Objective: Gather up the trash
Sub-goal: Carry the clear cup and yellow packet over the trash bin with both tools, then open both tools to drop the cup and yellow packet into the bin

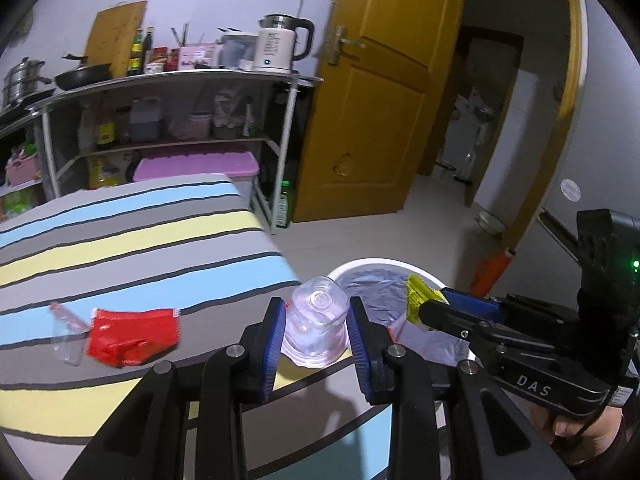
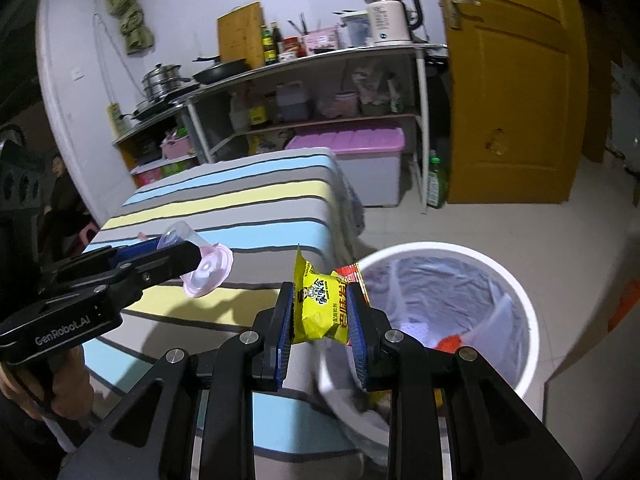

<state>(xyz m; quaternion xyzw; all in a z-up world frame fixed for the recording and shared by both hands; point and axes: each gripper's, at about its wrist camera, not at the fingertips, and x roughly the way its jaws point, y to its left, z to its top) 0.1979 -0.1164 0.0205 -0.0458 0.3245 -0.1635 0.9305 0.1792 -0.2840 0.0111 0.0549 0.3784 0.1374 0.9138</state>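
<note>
My left gripper (image 1: 317, 326) is shut on a clear plastic cup (image 1: 316, 320), held bottom-up over the bed's edge near the bin. In the right wrist view the same left gripper (image 2: 188, 256) and its cup (image 2: 200, 266) hang over the striped bed at the left. My right gripper (image 2: 320, 312) is shut on a yellow snack packet (image 2: 320, 308) beside the rim of the white trash bin (image 2: 520, 300). From the left wrist view the right gripper (image 1: 434, 304) holds the yellow packet (image 1: 416, 296) above the bin (image 1: 360, 266). A red wrapper (image 1: 132, 336) and a clear plastic piece (image 1: 66, 332) lie on the bed.
The bin has a grey liner (image 2: 440, 292) with red scraps inside. The striped bed (image 1: 120, 240) fills the left. A metal shelf rack (image 1: 180, 120) with kitchenware stands behind it. A yellow door (image 1: 380, 100) stands open onto a hallway. A person (image 2: 64, 196) sits at the far left.
</note>
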